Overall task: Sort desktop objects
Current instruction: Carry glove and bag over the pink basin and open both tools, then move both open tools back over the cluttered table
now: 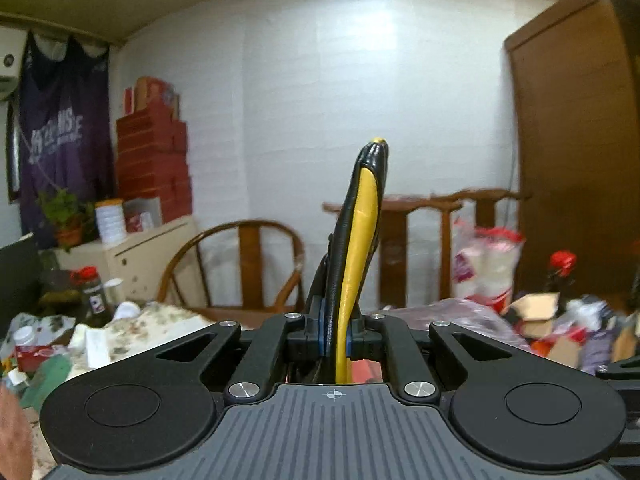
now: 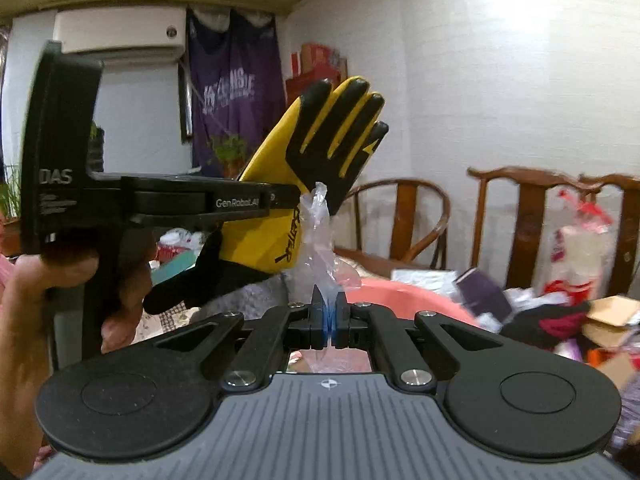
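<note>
Both tongs are clamped and aloft, left tongs (image 1: pixel 336 336) on the glove (image 1: pixel 358 240) standing to 12 o'clock, right tongs (image 2: pixel 329 320) on plastic wrap (image 2: pixel 318 236); keep grips firm, sort each w/o snagging counter (image 1: pixel 132 328) clutter.

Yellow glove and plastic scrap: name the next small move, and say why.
Probably lower the left gripper toward a bare spot on the cluttered table. It is shut on the yellow glove, held high in the air, while the right gripper pinches the clear plastic scrap.
</note>
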Available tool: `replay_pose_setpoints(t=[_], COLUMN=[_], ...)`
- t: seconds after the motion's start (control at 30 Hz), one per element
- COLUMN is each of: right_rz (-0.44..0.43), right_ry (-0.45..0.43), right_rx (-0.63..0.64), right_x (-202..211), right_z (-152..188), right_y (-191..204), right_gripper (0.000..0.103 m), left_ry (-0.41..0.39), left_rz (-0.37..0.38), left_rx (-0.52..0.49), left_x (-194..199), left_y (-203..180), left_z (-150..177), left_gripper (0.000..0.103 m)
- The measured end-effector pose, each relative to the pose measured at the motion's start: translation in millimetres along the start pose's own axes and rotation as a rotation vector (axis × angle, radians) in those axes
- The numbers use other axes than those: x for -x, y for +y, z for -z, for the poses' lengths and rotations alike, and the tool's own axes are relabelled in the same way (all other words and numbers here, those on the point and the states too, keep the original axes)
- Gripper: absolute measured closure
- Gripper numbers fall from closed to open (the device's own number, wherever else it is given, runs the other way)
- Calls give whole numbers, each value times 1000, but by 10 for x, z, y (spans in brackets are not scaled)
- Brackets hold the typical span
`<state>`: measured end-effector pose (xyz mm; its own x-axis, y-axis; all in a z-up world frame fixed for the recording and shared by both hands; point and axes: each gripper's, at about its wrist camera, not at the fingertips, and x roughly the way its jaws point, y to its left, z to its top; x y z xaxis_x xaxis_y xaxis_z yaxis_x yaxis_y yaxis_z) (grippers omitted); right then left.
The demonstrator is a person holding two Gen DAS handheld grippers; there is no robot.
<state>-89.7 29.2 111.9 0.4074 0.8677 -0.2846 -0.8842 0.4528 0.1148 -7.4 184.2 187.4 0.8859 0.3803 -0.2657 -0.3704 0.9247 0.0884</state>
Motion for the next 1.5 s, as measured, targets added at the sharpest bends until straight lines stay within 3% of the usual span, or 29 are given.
replay_pose_setpoints(t=[0.27,0.43,0.57,0.63,0.67,0.7,0.73,0.77,0.8,1.0,1.13,1.23,1.33,1.5], right_rz=[55,96,137,158,169,171,163,158,160,149,135,142,163,247], right_ry=[177,255,267,265,257,245,223,204,179,114,55,9,-11,36], right_rx=[-40,-66,-66,-64,-69,-73,-78,-81,-81,-90,-110,-90,-71,-85], right_x=[-943,-1212,-1267,-1288,-1230,-1226,-1206,-1157,-1083,-645,-99,392,858,1349], right_z=[380,549,567,558,544,545,546,546,545,505,574,748,1003,1439], right_y=[-144,-235,-221,-246,-260,-302,-347,-367,-370,-433,-491,-535,-614,-808], right_gripper=[100,100,99,82,75,61,43,35,31,32,28,18,17,17], left_ry=[148,231,331,390,399,387,374,350,324,239,152,73,17,31], left_rz=[16,-17,-58,-78,-82,-78,-77,-75,-75,-104,-56,8,117,329], left_rx=[14,-30,-42,-54,-60,-61,-60,-55,-51,-71,-87,-131,-166,-208], left_x=[-524,-836,-1063,-1152,-1155,-1117,-1077,-1005,-937,-466,-5,378,718,928], left_y=[274,225,247,270,271,276,281,288,294,193,-35,-313,-673,-1330], left_z=[644,872,970,1015,1031,1039,1040,1028,1010,890,882,922,1004,1299], left_gripper=[98,96,91,72,68,64,46,30,26,21,11,6,2,0])
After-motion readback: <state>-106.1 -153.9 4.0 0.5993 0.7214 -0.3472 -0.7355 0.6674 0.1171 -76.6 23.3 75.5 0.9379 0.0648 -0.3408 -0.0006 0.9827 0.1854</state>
